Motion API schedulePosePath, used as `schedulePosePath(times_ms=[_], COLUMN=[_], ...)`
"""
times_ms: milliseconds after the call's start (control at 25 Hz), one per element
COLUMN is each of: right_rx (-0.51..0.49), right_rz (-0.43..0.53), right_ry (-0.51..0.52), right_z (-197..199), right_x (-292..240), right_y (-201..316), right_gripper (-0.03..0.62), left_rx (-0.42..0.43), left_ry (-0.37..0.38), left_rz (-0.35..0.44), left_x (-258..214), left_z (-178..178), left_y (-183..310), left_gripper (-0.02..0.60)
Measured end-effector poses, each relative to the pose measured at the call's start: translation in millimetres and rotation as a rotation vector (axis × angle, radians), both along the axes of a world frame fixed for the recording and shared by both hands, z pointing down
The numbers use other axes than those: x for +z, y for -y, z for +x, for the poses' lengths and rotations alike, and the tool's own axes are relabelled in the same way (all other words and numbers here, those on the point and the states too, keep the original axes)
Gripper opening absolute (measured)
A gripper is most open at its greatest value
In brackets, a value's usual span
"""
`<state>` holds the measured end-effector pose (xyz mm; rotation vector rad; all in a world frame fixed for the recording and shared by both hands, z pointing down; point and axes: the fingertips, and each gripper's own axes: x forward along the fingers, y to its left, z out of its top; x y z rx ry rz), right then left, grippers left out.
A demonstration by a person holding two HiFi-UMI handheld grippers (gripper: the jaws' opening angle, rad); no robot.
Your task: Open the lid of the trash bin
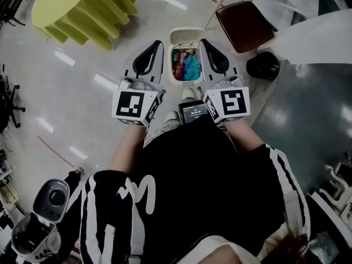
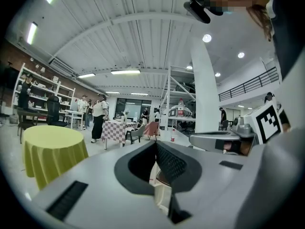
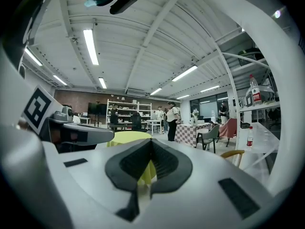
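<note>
Evidently the trash bin (image 1: 187, 82) gapes, lid (image 1: 184, 33) tipped far; left gripper (image 1: 159, 43) and right gripper (image 1: 202, 41) hover closed, empty. I'd keep the lid fully back.

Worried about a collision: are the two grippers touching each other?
Apart. The head view shows the trash bin plainly visible in the gap between the left gripper and the right gripper.
</note>
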<state>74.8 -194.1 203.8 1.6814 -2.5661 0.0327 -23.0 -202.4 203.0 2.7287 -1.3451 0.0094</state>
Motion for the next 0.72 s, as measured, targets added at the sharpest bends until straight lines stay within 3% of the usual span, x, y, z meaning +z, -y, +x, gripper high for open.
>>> schedulePosePath(times_ms=[720], right_rx=[0.011], right_rz=[0.034], right_ry=[0.027], right_z=[6], right_x=[-14], right_y=[-10], right_gripper=[0.009], left_rx=[0.027], left_ry=[-0.024], left_rz=[0.032], left_x=[-6], left_z=[11], left_y=[-10], left_gripper=[0.009])
